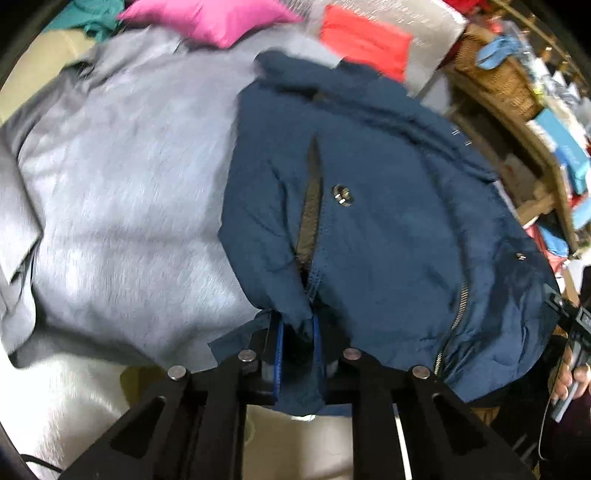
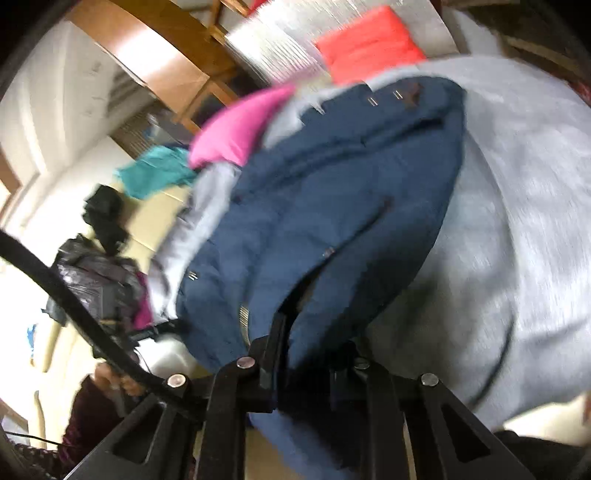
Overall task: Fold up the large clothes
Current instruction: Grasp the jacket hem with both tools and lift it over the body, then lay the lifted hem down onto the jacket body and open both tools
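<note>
With both tongs clamped on the hem of the navy jacket, left gripper at six o'clock and right gripper likewise, the fold looks begun; next, carry the hem toward twelve o'clock across the grey blanket.

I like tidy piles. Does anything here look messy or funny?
Yes. The blue jacket lies rumpled on the grey garment, its front gaping open. Behind them the pink cloth and the teal cloth lie in loose heaps. Nothing looks torn.
</note>
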{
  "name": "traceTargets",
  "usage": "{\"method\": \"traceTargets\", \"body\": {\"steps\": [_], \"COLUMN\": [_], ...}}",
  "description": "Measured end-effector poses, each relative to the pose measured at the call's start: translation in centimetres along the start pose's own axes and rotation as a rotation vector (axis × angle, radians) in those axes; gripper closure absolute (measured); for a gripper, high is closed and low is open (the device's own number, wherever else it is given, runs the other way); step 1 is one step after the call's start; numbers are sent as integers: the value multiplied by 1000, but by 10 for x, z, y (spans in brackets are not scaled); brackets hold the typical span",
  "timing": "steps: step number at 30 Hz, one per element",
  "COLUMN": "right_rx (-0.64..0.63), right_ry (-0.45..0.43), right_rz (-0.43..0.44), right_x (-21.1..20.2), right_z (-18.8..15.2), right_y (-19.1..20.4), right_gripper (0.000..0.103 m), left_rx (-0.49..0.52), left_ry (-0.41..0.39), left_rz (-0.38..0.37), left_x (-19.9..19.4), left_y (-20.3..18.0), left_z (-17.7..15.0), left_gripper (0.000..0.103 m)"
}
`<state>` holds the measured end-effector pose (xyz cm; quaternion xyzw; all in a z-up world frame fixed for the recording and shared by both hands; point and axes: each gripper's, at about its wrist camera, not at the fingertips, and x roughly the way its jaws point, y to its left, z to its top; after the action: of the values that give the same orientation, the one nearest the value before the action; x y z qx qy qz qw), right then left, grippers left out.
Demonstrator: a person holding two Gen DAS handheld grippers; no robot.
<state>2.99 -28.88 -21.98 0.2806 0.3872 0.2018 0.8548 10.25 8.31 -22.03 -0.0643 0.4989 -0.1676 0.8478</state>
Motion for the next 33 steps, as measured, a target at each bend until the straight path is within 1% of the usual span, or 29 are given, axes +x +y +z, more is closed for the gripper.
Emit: {"method": "traceTargets", "body": {"steps": [1,2,3,4,5,6,7,8,9,11,12,15,16,19,22,23,27,30,33], "right_rx": [7,34,88,123,131,114,86,69,53,28,20,-20,-14,6,53,65,130,166,206], "right_ry": [24,63,115,150,173,169,157,134,109,47,27,-53,-89,-185,-280,-301,-385,-406,-423], "right_rz": [1,-1,-11,-25,-29,-27,-19,-6,5,23,30,44,63,101,131,138,155,145,115], "right_x": [5,11,21,28,32,28,25,19,14,1,-2,-13,-18,-30,-38,-37,-29,-14,1], "right_z": [1,0,-1,-2,-4,-6,-4,-2,3,16,19,43,55,80,115,123,162,187,212], "right_y": [-3,-9,-18,-23,-26,-23,-19,-15,-9,0,4,18,18,17,3,0,-27,-42,-56], "right_gripper": [80,80,78,78,78,78,78,83,86,88,88,89,89,89,89,89,89,89,89], "left_rx": [3,-3,-22,-41,-50,-50,-55,-65,-73,-92,-87,-46,-42,-67,-120,-126,-175,-220,-283], "left_ry": [2,16,50,81,94,88,75,62,53,23,-1,-111,-143,-218,-298,-317,-406,-454,-481], "left_rz": [2,6,14,16,19,13,-3,-21,-33,-79,-95,-169,-194,-238,-280,-280,-258,-245,-225], "left_x": [-1,2,9,14,15,15,13,10,10,2,-2,-26,-34,-56,-66,-60,-54,-40,-15], "left_y": [-1,1,5,7,4,5,6,7,10,10,8,-6,-10,-8,-2,-1,1,-3,4], "left_z": [0,0,-1,-3,-3,-2,0,2,4,11,16,33,42,65,99,118,159,187,218], "left_gripper": [88,83,79,75,75,75,79,87,90,93,94,94,94,95,95,95,95,95,96]}}
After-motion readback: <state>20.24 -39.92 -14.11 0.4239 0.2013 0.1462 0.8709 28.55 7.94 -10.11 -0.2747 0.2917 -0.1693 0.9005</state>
